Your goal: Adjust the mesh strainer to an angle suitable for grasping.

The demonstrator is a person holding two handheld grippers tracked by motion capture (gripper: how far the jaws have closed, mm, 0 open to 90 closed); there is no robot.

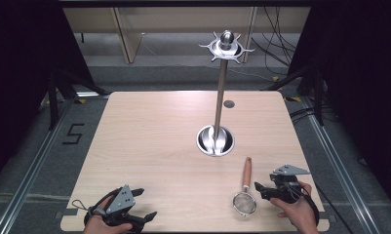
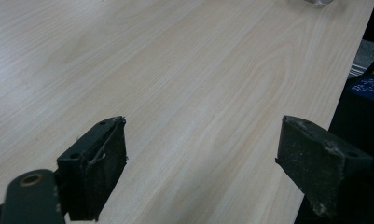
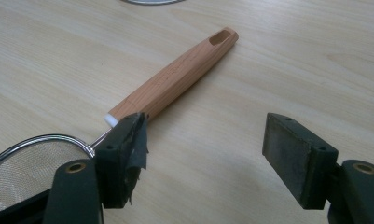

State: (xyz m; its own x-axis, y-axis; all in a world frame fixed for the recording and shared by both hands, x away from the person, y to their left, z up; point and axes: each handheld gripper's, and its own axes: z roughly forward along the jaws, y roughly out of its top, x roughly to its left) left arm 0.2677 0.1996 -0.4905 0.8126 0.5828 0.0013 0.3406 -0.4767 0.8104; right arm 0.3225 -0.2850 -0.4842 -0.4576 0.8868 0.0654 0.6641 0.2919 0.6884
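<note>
**A:** Start with the biggest thing. What's in front of you?

**B:** The table (image 1: 149,146), pale wood, mostly bare. Right of centre stands a metal rack (image 1: 221,87): a round base, a tall pole, and a ring of hooks at the top. Nothing hangs on it.

**A:** And your hands?

**B:** Both come in low at the near edge. My left hand (image 1: 101,225) sits at the near left corner, holding my left claw (image 1: 147,204) pointed toward the right, over the wood. My right hand (image 1: 296,207) is at the near right, close to the right edge, with my right claw (image 1: 256,189) aimed left, toward the strainer (image 1: 245,191).

**A:** How far open are the claws?

**B:** Both are spread wide and hold nothing. In the left gripper view I see only bare wood between my jaws. In the right gripper view one jaw sits just in front of the neck where the wire meets the wooden handle; I can't tell whether it touches.

**A:** How does the strainer lie?

**B:** Flat on the table, mesh bowl toward me, handle pointing away toward the rack base, with a gap between them.

**A:** Room to move?

**B:** Plenty at centre and left. My left claw is close to the near edge.
</note>
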